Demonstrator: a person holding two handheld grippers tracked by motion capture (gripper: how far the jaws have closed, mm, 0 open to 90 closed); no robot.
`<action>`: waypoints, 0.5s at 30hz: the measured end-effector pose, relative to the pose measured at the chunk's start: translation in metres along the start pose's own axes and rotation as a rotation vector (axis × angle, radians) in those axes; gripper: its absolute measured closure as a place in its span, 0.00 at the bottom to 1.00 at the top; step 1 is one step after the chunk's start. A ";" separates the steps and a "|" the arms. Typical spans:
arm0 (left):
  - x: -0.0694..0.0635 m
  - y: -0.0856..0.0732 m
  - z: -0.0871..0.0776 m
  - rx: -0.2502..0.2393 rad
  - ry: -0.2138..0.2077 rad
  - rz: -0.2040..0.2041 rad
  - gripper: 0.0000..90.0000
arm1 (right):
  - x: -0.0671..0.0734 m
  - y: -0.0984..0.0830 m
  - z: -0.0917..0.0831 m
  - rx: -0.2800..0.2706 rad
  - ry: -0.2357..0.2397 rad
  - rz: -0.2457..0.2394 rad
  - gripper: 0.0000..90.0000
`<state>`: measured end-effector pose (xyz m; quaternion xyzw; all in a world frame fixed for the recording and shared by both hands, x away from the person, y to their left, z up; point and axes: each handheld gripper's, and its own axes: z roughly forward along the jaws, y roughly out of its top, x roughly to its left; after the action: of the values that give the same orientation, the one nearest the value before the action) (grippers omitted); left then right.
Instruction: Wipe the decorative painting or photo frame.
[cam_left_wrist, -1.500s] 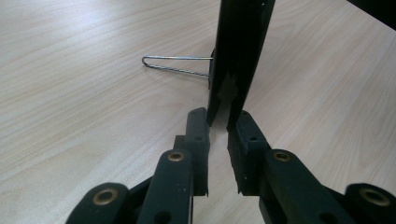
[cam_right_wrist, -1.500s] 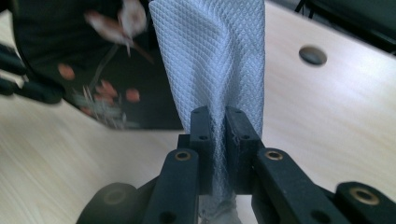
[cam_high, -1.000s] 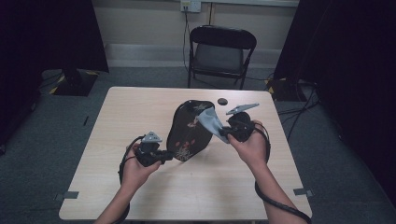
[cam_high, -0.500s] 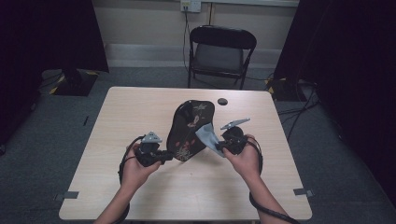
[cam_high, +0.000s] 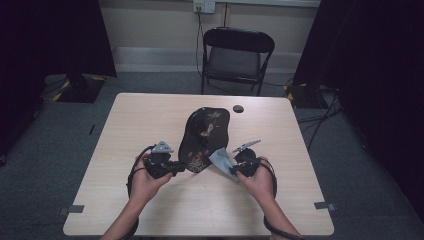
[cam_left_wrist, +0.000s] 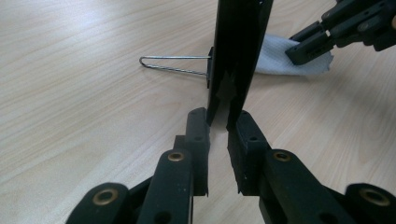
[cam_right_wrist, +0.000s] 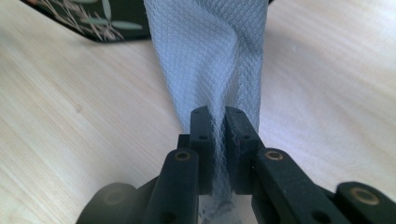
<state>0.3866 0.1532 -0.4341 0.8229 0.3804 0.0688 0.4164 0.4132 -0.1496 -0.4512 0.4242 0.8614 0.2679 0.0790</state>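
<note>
Black lacquered tray (cam_high: 204, 137), propped at the counter (cam_high: 150, 115) centre, was clamped at its seven-o'clock edge by the left hand-held gripper (cam_high: 176, 168), apparently to steady it, while the right hand-held gripper (cam_high: 233, 170), at four o'clock, pinched a pale cloth (cam_high: 220, 160), presumably for wiping.

You've got a black tray (cam_high: 205, 135) with pale leaf-and-flower print, a light grey-blue cloth (cam_right_wrist: 210, 56) — fine diamond weave — on a pale woodgrain table (cam_high: 150, 115).
</note>
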 end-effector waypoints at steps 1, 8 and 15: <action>0.000 0.000 0.000 0.000 0.000 0.000 0.87 | 0.000 0.000 0.000 0.000 0.000 0.000 0.92; -0.001 0.001 0.000 0.002 0.001 -0.004 0.87 | -0.002 -0.003 -0.003 0.014 -0.001 -0.001 0.92; 0.000 0.001 0.000 0.008 0.000 -0.003 0.87 | -0.005 0.006 -0.033 -0.038 -0.019 -0.021 0.92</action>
<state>0.3866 0.1528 -0.4332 0.8240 0.3820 0.0665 0.4131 0.4084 -0.1634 -0.4206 0.4162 0.8597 0.2795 0.0978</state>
